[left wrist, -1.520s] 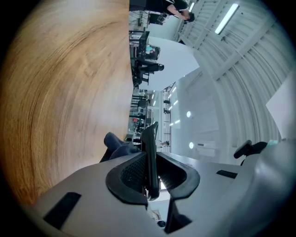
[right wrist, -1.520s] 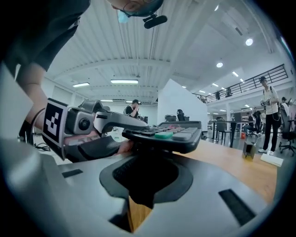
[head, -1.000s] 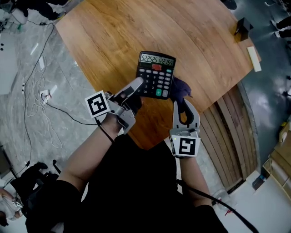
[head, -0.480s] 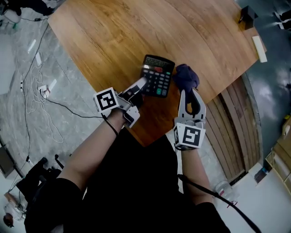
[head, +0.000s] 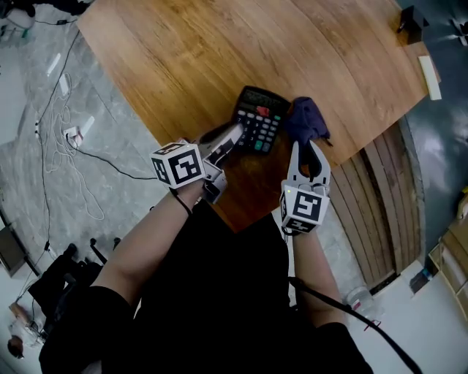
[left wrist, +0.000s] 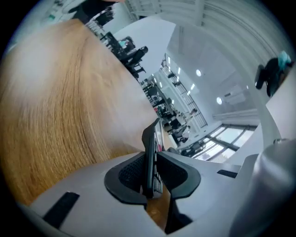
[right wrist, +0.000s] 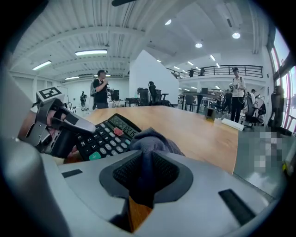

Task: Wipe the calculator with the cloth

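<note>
A black calculator (head: 261, 120) lies near the front edge of the wooden table (head: 219, 51). My left gripper (head: 230, 136) reaches it from the near left and has its near edge between the pads. In the left gripper view the calculator (left wrist: 149, 152) stands edge-on in the left gripper (left wrist: 151, 163), both pads against it while the jaws are opening. A dark blue cloth (head: 306, 120) sits bunched just right of the calculator. My right gripper (head: 307, 148) is shut on it. The right gripper view has the cloth (right wrist: 152, 144) pinched in the right gripper (right wrist: 145, 172), with the calculator (right wrist: 104, 136) to its left.
The table's front edge runs just under both grippers, with wooden slats (head: 373, 212) below it at the right. A white block (head: 429, 77) and a small dark object (head: 411, 18) sit at the far right corner. Cables (head: 66, 139) lie on the floor at the left.
Both grippers have sunk toward the table. The calculator, held up with its display toward the head camera before, now lies low on the wood, and the cloth has come down beside it.
</note>
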`<action>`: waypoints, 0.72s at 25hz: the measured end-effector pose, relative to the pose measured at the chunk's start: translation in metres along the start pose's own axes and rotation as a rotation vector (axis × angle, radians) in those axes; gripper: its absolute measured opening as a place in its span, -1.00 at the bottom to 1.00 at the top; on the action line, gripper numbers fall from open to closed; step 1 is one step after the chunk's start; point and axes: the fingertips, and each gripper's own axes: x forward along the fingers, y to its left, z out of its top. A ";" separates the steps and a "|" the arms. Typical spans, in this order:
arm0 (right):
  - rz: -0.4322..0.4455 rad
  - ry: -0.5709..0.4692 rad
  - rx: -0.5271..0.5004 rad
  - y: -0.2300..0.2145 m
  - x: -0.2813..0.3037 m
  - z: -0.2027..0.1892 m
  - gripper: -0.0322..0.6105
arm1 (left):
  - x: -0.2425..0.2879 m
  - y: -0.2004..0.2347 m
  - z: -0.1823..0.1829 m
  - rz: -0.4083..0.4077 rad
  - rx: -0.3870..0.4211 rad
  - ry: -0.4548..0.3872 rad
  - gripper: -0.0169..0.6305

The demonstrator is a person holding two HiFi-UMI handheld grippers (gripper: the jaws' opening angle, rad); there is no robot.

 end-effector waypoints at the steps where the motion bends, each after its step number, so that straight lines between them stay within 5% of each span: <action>1: -0.003 0.013 0.001 0.000 0.001 -0.003 -0.69 | -0.001 -0.001 -0.001 0.031 0.054 0.015 -0.69; 6: -0.019 0.073 0.010 0.002 0.002 -0.017 -0.69 | -0.004 0.005 -0.003 0.200 0.289 0.073 -0.62; 18: 0.017 0.162 0.056 -0.001 0.016 -0.028 -0.69 | 0.011 0.022 -0.003 0.385 0.554 0.232 -0.55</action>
